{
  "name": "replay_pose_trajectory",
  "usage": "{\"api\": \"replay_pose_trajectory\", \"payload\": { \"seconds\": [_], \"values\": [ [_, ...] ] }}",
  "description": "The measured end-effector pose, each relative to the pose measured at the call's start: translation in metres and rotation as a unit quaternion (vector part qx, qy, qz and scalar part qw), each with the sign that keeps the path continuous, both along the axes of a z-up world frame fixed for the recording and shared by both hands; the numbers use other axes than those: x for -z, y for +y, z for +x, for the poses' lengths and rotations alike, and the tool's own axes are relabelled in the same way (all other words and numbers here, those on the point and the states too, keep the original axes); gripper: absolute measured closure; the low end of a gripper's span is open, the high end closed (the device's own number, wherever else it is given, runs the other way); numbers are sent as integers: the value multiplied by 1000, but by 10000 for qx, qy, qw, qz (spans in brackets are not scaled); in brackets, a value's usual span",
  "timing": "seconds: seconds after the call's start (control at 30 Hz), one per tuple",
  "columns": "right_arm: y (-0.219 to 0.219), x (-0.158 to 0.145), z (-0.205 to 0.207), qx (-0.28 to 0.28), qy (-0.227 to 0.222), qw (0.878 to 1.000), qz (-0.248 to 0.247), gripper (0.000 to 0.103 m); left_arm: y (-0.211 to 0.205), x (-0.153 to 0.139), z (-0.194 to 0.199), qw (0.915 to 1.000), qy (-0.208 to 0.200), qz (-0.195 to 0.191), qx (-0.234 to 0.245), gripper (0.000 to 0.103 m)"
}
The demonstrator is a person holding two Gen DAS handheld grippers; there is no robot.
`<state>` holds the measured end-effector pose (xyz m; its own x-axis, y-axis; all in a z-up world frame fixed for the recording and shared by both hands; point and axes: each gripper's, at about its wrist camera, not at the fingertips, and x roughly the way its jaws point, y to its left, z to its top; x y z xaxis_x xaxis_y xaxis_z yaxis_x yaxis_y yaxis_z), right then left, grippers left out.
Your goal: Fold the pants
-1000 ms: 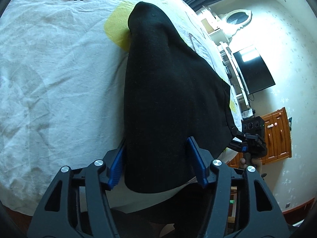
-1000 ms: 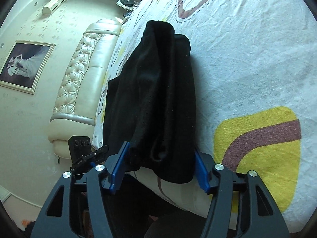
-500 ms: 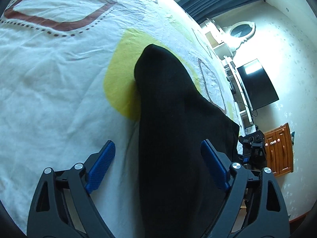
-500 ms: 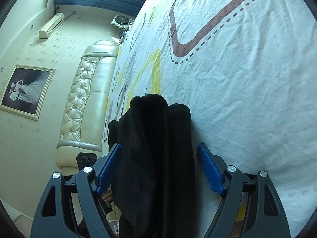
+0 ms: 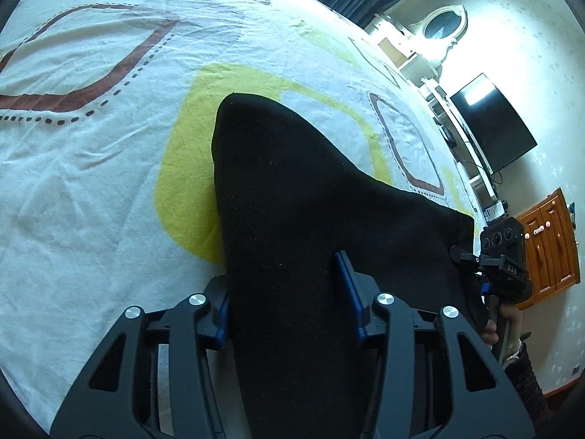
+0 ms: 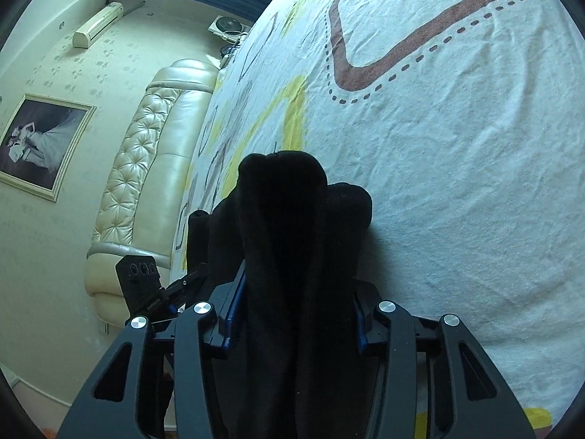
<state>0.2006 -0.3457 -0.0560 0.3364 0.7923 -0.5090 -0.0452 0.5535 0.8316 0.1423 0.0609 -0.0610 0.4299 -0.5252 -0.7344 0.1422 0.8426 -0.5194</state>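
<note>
Black pants (image 5: 299, 212) lie folded on a white bed sheet (image 5: 91, 183) with yellow and brown shapes. My left gripper (image 5: 289, 292) is closed in on one end of them, with the cloth filling the gap between its blue pads. The right gripper shows in the left wrist view (image 5: 501, 267) at the far corner of the cloth. In the right wrist view the pants (image 6: 292, 219) bunch in thick folds, and my right gripper (image 6: 292, 311) is shut on them. The left gripper shows there too (image 6: 153, 292), at the left.
A padded cream headboard (image 6: 146, 153) runs along the bed's left side in the right wrist view, under a framed picture (image 6: 36, 146). A dark television (image 5: 490, 124), a white shelf and a wooden cabinet (image 5: 548, 248) stand by the wall beyond the bed.
Both grippers stood wide open around the pants half a second ago and have closed onto the cloth. Both have drawn forward over the bed since a second ago.
</note>
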Motion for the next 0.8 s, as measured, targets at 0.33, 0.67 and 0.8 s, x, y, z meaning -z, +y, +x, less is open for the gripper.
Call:
{"api": "replay_pose_trajectory", "payload": {
  "seconds": [0.33,0.67,0.8],
  "values": [
    [7,-3,13,127,-190,9997,-106,60,5,-6,13,9997,-147,128,-112,66],
    [24,-6,44,208,-266,9993,-134,60,19,-10,44,9993,-169,164,-307,66],
    [29,-6,58,218,-278,9993,-130,60,24,-10,57,9991,-160,165,-369,66]
  ]
}}
